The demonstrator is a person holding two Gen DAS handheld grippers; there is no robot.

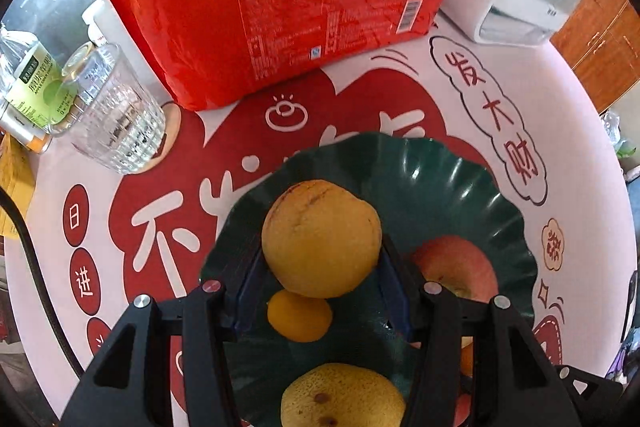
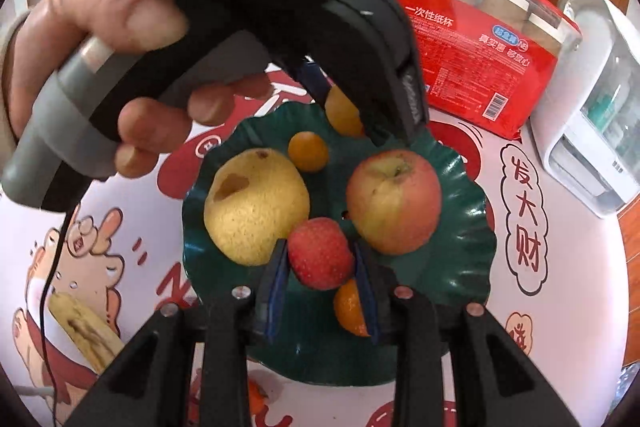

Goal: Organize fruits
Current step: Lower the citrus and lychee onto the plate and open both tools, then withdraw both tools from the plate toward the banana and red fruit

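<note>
Left tongs (image 1: 320, 267): clamped on a round yellow-orange fruit (image 1: 321, 238), held over the dark green plate (image 1: 440, 187).
Right tongs (image 2: 320, 263): narrow, clamped on a small red fruit (image 2: 320, 253) above the same plate.
On the plate: yellow pear (image 2: 256, 205), red-yellow apple (image 2: 394, 201) with its stem end up, small orange (image 2: 308, 151).
A second orange (image 2: 350, 309) is half hidden behind the right tongs.
Banana (image 2: 86, 331): on the table (image 2: 560, 267), lying slantwise, partly cut off by the tongs' frame.
</note>
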